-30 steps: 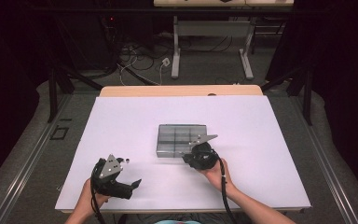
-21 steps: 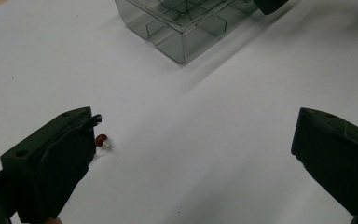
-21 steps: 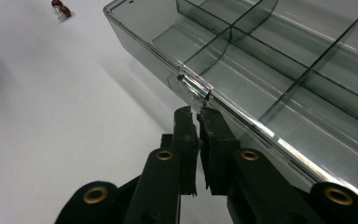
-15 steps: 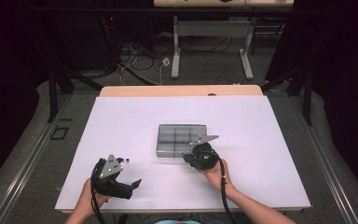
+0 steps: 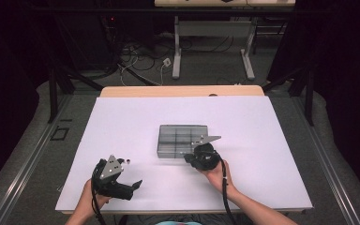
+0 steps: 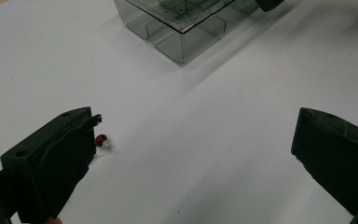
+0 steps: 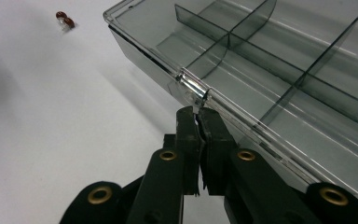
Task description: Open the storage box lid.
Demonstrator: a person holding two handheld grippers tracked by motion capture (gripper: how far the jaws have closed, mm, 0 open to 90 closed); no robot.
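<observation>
White sheeting covers the counter (image 5: 262,140), with dark floor and cabling beyond its far edge. From the high view, the compartment box (image 5: 182,139) sits near the centre of the counter. The right tongs (image 5: 191,157) meet its near edge, likely so that the lid can be worked from the front. The left tongs (image 5: 136,183) rest well apart on the near left, presumably on standby beside the small parts (image 5: 127,161).

Left gripper view: the left tongs (image 6: 191,154) are released, jaws spread wide over bare counter. One red-capped small part (image 6: 102,140) lies just beside the left-hand jaw. The smoked box (image 6: 182,28) stands further off, lid down.

Right gripper view: the right tongs (image 7: 199,122) are clenched, their jaws having just been closing, and the tips sit at the clear latch tab (image 7: 192,88) on the front rim of the box (image 7: 279,84). Whether the tab itself is pinched cannot be told; the tips appear just below it. The dividers show empty compartments, so loading has probably not begun. Two red-capped parts (image 7: 65,19) lie off the box's corner.
</observation>
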